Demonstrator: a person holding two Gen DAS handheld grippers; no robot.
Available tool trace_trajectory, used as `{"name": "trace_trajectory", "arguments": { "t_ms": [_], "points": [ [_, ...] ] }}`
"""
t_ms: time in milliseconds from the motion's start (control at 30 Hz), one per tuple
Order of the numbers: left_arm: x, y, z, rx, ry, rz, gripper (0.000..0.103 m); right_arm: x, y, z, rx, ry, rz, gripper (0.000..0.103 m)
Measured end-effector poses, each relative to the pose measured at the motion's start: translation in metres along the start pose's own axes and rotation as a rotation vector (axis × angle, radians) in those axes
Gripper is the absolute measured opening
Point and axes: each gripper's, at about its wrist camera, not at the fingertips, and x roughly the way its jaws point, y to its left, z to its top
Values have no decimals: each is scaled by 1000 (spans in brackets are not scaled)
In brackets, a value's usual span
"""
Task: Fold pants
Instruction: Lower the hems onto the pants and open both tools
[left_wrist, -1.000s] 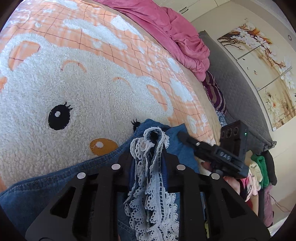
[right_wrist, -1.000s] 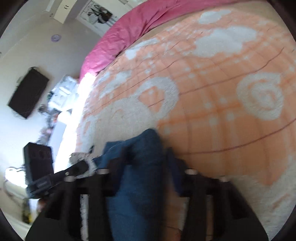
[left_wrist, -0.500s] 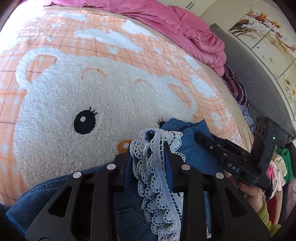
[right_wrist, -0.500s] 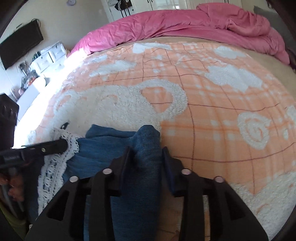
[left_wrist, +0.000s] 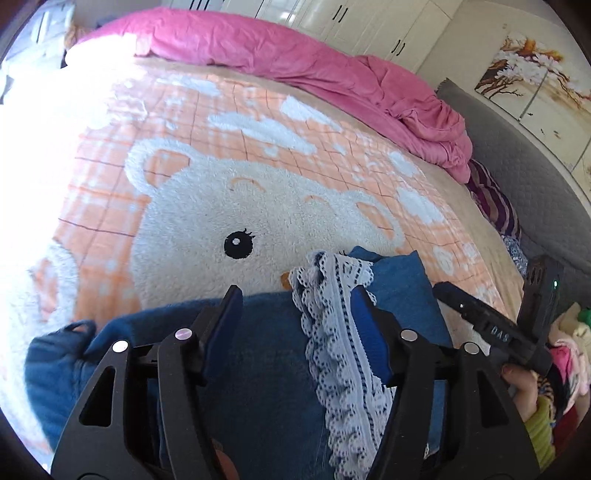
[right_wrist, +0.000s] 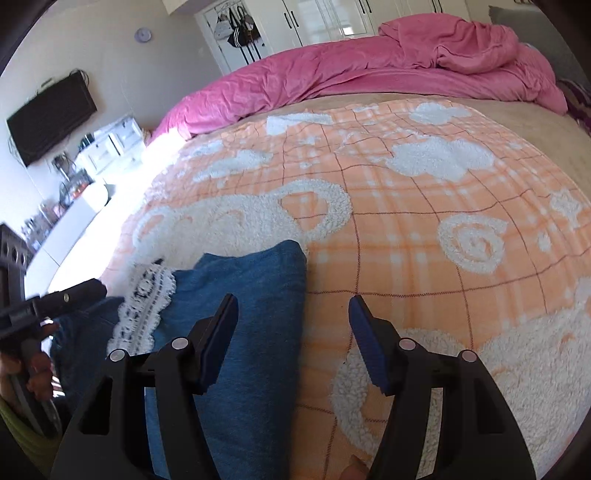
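Blue denim pants (left_wrist: 258, 369) with a white lace hem (left_wrist: 340, 354) lie on the orange bear blanket (left_wrist: 221, 184). In the right wrist view the pants (right_wrist: 251, 314) show a folded leg with the lace hem (right_wrist: 144, 306) at its left. My left gripper (left_wrist: 297, 295) is open over the denim, the lace lying against its right finger. My right gripper (right_wrist: 291, 306) is open, its left finger over the folded leg, its right finger over the blanket (right_wrist: 424, 221). Each gripper shows at the edge of the other's view.
A crumpled pink duvet (left_wrist: 332, 74) lies along the far side of the bed. A grey headboard (left_wrist: 535, 192) and striped cloth (left_wrist: 495, 199) are at the right. A wall TV (right_wrist: 48, 114) and cluttered shelves are at the left.
Both grippers have opened and let go of the pants. The lace hem and the folded leg now rest on the blanket. Both views have tilted up towards the duvet.
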Motion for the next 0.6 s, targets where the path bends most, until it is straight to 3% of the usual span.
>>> {"name": "trace_trajectory", "arguments": {
  "t_ms": [67, 167, 600],
  "points": [
    [-8, -3, -5, 3, -5, -9, 57, -7, 0, -1, 11, -16, 8, 61],
    [-18, -7, -17, 1, 2, -17, 59, -19, -1, -4, 28, -41, 7, 78],
    [-42, -27, -55, 19, 35, -31, 74, -56, 6, -41, 17, -81, -4, 87]
  ]
}}
